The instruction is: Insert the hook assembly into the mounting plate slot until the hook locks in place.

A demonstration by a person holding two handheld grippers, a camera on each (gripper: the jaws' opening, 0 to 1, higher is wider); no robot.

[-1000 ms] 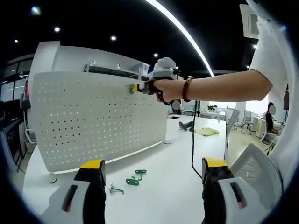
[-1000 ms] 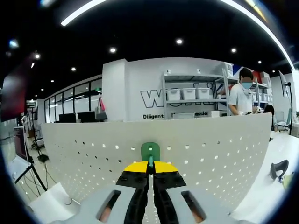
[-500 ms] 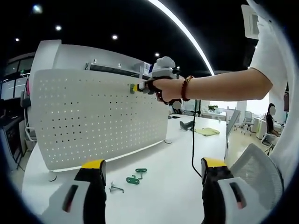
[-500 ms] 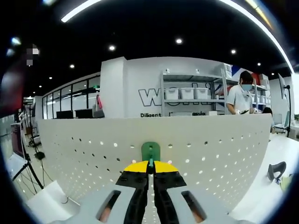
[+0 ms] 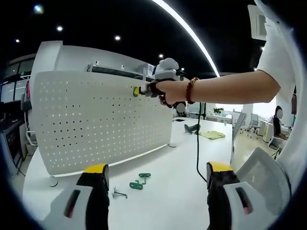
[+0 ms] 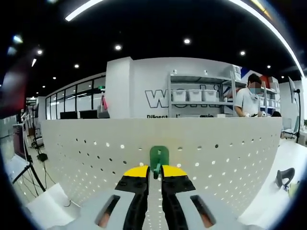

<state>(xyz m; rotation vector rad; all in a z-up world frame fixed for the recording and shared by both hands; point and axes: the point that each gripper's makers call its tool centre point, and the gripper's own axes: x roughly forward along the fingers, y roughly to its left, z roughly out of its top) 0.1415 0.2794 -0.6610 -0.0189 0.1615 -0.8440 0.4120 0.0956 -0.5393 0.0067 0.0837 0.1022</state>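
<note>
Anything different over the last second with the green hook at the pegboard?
Little. The right tool remains shut on the green hook at the pegboard; whether it pushed in further I cannot tell. The left tool stays open over the table, and the spare hooks lie unmoved.

In the right gripper view, the right claw (image 6: 155, 173) is opening slightly: the gap between its yellow-tipped jaws is wider than half a second ago, when they were pinched close on the green hook (image 6: 159, 156). The hook is sitting a little lower and to the right in that view, against the white pegboard (image 6: 230, 153), which is now reaching less high in the picture. In the left gripper view, the right claw (image 5: 139, 90) is staying at the pegboard's (image 5: 96, 120) upper edge, barely shifting.
</note>
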